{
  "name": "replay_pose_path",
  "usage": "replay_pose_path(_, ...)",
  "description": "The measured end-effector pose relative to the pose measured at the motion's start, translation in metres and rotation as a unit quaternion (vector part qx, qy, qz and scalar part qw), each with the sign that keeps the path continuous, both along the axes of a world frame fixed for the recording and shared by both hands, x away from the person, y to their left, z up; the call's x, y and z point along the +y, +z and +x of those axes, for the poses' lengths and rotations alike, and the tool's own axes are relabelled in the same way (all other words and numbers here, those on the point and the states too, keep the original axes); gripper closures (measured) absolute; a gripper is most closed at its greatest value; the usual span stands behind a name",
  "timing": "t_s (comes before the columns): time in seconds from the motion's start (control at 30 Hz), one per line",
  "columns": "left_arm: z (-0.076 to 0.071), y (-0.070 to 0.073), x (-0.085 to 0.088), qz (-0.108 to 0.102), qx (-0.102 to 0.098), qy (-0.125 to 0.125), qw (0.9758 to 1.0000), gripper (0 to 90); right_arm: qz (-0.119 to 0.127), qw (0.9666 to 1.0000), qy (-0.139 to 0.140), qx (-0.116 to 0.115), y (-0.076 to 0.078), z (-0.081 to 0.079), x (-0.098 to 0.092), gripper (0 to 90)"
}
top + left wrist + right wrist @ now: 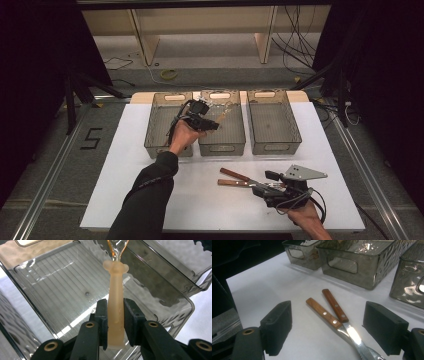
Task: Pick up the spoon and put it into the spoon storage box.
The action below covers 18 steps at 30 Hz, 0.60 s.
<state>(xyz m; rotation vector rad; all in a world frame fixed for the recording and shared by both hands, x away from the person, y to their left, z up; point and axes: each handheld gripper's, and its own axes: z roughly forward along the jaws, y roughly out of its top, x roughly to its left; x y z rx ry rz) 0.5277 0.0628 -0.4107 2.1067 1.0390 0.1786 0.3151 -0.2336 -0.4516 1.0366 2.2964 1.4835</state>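
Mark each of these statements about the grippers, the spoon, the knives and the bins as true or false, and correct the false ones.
1. The left gripper is shut on the handle of a pale orange plastic spoon. True.
2. The spoon is held over the right-hand bin. False: it hangs over the middle bin of the three.
3. Two wooden-handled knives lie on the white table, their handles apart and their blades crossing. True.
4. The right gripper is clamped on a knife. False: its jaws stand wide open, with the knives on the table between them.
5. The right-hand bin holds a knife. False: nothing shows inside it.
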Motion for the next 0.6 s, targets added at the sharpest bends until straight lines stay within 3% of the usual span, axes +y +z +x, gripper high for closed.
replay_pose_path(0.6, 0.005, -0.012, -0.001, 0.006, 0.022, 0.017, 0.9996, 73.1, 0.001, 1.0000, 0.000, 0.001, 0.000, 0.000, 0.000, 24.0)
